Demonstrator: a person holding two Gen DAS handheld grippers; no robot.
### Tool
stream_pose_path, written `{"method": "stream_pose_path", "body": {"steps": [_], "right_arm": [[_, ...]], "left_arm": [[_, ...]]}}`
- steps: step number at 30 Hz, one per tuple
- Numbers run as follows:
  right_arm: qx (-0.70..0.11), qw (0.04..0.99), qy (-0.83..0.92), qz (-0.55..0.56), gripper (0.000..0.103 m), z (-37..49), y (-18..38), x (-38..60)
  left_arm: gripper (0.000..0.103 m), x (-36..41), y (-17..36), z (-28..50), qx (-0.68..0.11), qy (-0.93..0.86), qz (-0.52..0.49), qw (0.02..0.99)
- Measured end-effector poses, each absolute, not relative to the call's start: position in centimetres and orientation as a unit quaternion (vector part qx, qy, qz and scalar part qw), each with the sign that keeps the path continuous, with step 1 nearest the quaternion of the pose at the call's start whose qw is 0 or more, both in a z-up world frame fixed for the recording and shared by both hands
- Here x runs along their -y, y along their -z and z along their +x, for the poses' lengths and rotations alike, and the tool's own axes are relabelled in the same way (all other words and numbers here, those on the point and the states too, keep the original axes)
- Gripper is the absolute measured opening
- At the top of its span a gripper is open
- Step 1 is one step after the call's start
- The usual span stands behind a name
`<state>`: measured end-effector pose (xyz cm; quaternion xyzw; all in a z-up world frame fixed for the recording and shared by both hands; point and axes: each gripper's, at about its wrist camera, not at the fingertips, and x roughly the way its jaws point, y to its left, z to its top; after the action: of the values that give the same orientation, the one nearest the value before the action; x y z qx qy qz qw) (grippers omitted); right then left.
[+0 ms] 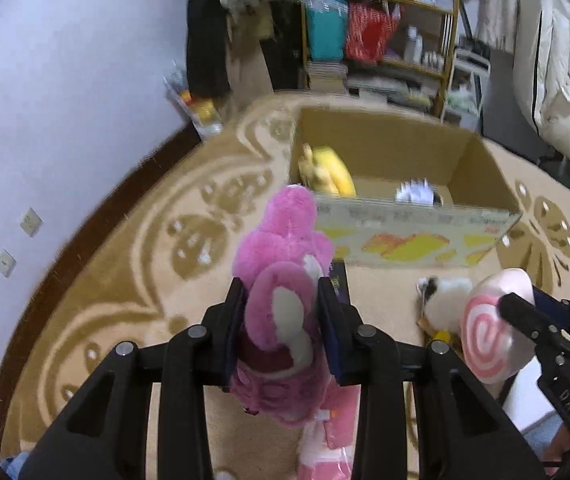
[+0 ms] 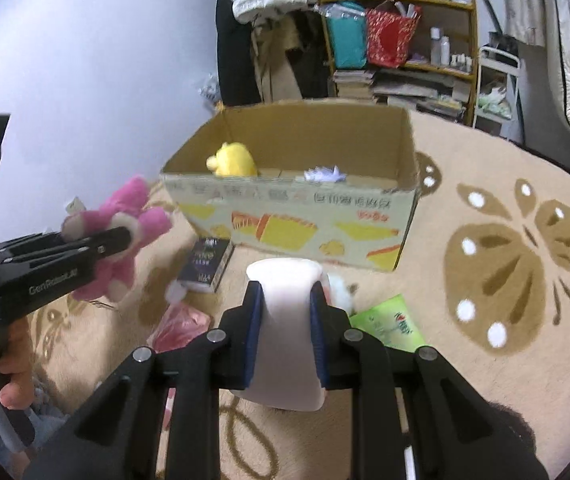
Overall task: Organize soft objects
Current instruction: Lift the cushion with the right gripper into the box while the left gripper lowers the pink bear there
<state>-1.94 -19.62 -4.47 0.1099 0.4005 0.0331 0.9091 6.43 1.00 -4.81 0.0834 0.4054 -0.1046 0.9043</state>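
Observation:
My left gripper (image 1: 281, 292) is shut on a pink plush bear (image 1: 281, 264) and holds it above the carpet, short of the open cardboard box (image 1: 481, 172). From the right wrist view the bear (image 2: 125, 232) hangs in the left gripper (image 2: 121, 240) left of the box (image 2: 297, 216). My right gripper (image 2: 285, 292) is shut on a white cushion with a pink swirl face (image 2: 285, 320), also seen in the left view (image 1: 485, 332). A yellow plush (image 2: 233, 160) lies inside the box.
On the carpet lie a dark book (image 2: 205, 264), a white fluffy toy (image 2: 341, 288), a green packet (image 2: 389, 324) and a pink bag (image 2: 177, 324). A loaded shelf (image 2: 405, 32) stands behind the box. A wall (image 1: 65, 100) runs along the left.

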Motion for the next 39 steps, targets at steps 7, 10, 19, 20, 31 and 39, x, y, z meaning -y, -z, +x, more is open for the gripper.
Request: {"method": "stream_pose_path", "body": {"steps": [7,10,19,20,31,39], "right_arm": [[-0.314,0.941,-0.039,0.119,0.024,-2.9,1.3,19.4],[-0.299,0.946,-0.033,0.123,0.024,-2.8,0.7,19.6],[-0.251,0.961,-0.010,0.116,0.024,-1.2,-0.5,20.6],[-0.246,0.962,-0.012,0.116,0.024,-0.9,-0.8,20.7],[-0.215,0.970,-0.008,0.112,0.024,1.9,-0.7,21.6],[-0.212,0.971,0.000,0.109,0.024,5.0,-0.1,22.5]], "left_arm": [[0.033,-0.3,1.1,4.8,-0.330,0.112,0.096,0.932],[0.033,0.1,0.5,5.1,-0.320,0.112,0.098,0.936],[0.033,0.5,-1.0,6.8,-0.290,0.137,0.062,0.945],[0.033,0.6,-1.2,7.1,-0.287,0.137,0.060,0.946],[0.034,1.2,-0.9,10.9,-0.265,0.128,0.040,0.955],[0.034,2.9,0.2,13.6,-0.288,0.140,0.056,0.946]]}}
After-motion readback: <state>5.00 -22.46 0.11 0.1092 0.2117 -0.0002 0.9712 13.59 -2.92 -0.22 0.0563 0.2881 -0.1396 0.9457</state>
